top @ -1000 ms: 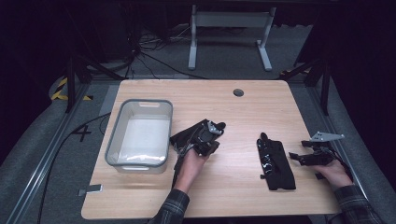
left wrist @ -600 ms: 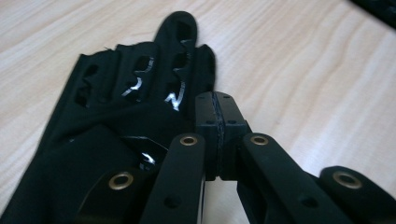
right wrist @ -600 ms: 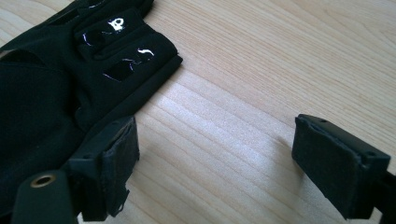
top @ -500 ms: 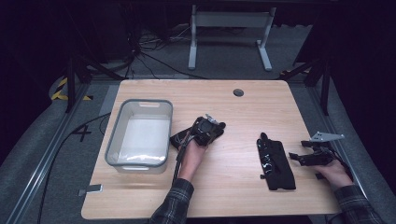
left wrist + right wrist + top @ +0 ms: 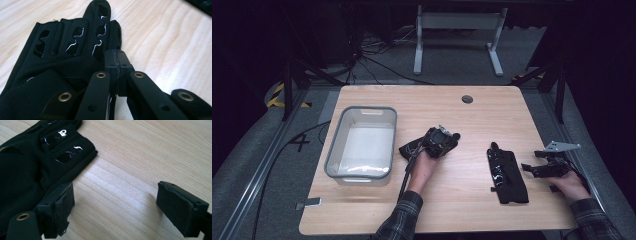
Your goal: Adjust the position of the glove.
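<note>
A black fingerless glove [image 5: 57, 57] lies flat on the wooden table [image 5: 462, 115] near its middle. My left gripper [image 5: 443, 140] stands over the glove [image 5: 408, 148], tilted steeply down. Its jaws are shut, pad against pad, with the tips [image 5: 116, 62] at the edge of the glove's fingers; I see no fabric between the pads. A second black glove [image 5: 508, 175] lies at the right. My right gripper [image 5: 532, 167] rests low beside it, jaws wide open [image 5: 120, 207]; its left pad [image 5: 62, 205] is at the edge of that glove [image 5: 30, 165].
A clear plastic bin with a grey rim [image 5: 369, 108] stands on the left part of the table, nothing visible in it. A round cable hole [image 5: 467, 99] sits near the far edge. Bare wood lies between the two gloves.
My left hand has moved to the right and slightly down, and its gripper has tipped more steeply over the middle glove. The right hand and the right glove have stayed put.
</note>
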